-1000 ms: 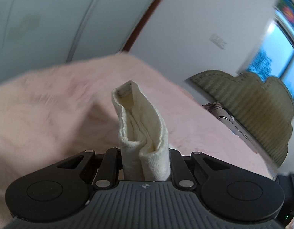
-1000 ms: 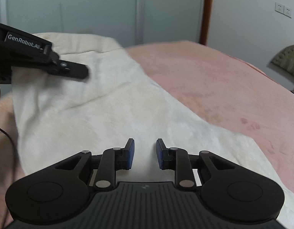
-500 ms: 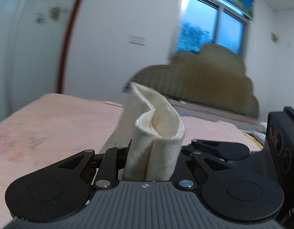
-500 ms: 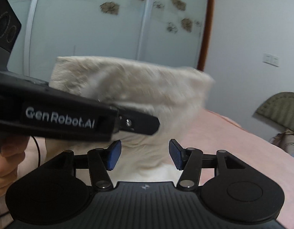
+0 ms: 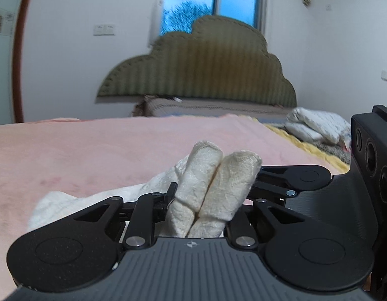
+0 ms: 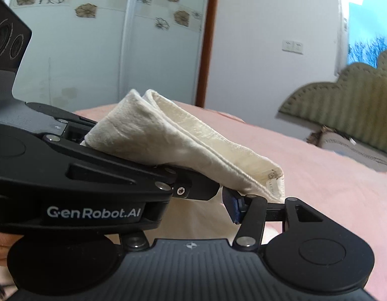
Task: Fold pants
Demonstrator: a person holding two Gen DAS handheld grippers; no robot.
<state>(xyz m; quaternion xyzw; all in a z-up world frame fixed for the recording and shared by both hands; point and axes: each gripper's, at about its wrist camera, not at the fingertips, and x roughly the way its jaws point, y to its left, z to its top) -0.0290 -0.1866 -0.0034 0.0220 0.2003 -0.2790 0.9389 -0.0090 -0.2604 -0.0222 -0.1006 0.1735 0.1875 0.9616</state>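
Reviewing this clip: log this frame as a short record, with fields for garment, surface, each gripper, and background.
garment: cream textured fabric pants, bunched in two folds, one end lifted off the bed
surface: pink fuzzy blanket on a bed
left gripper: jaws opening slightly, pads still pressed on the pants
right gripper: open, nothing clamped; it sits just under the pants' hem
background: olive scalloped padded headboard, window above it, white folded bedding at right

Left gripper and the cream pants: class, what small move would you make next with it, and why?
Probably lower the left gripper toward the pink blanket and lay the fold down. Its jaws are opening while the doubled cream pants sit between them, raised off the bed, and the right gripper beside it is open, gripping nothing.
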